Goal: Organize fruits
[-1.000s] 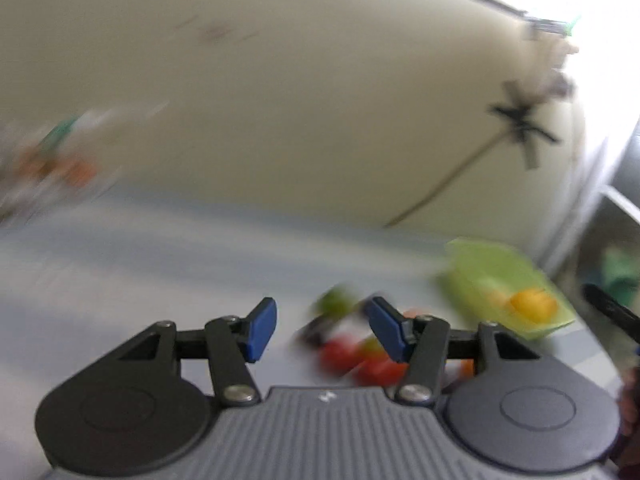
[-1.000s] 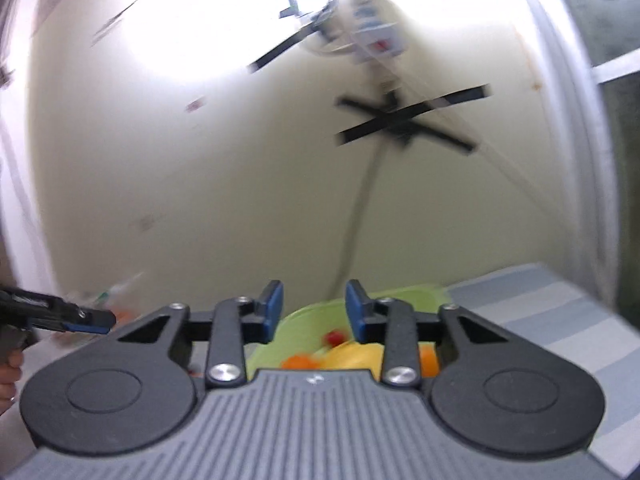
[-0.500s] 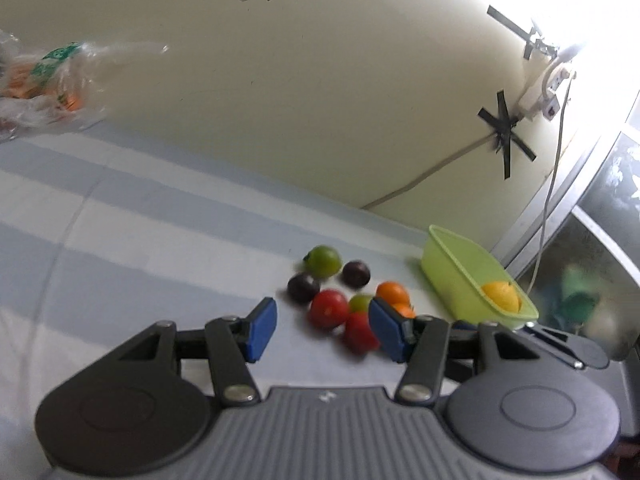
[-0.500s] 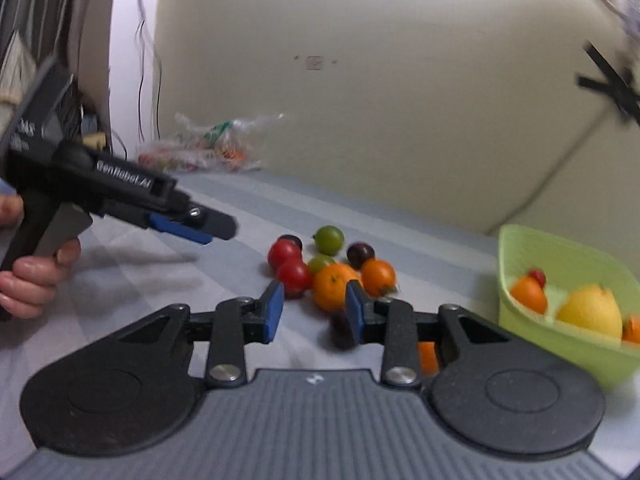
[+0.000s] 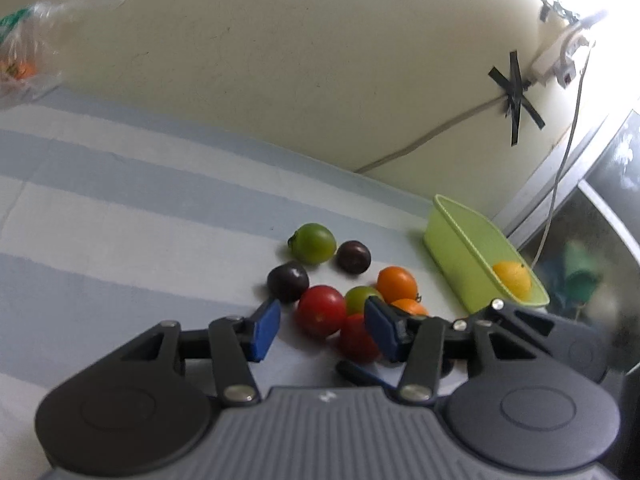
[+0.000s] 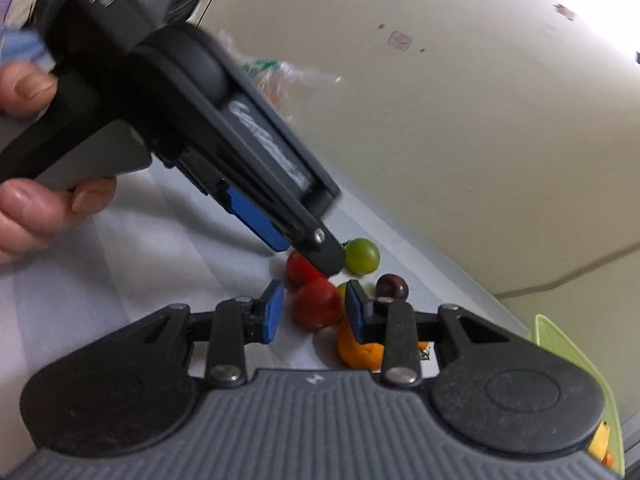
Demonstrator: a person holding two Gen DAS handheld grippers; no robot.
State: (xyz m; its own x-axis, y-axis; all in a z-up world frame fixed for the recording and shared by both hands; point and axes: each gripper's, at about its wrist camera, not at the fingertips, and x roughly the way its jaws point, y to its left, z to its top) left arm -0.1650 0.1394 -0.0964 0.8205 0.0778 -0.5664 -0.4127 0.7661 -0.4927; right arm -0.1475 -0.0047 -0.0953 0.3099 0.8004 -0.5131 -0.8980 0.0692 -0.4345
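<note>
Right gripper (image 6: 310, 312), jaws spread, has swung down from the wall and now brackets a red tomato (image 6: 316, 308) in the fruit cluster mid-cloth. Left gripper (image 5: 318, 330), also spread, has closed in beside it; the green bin (image 5: 472, 256) waits near the cloth's right edge, so a pick looks imminent.

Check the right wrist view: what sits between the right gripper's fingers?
A red tomato sits between the open right gripper fingers, not yet clamped.
</note>
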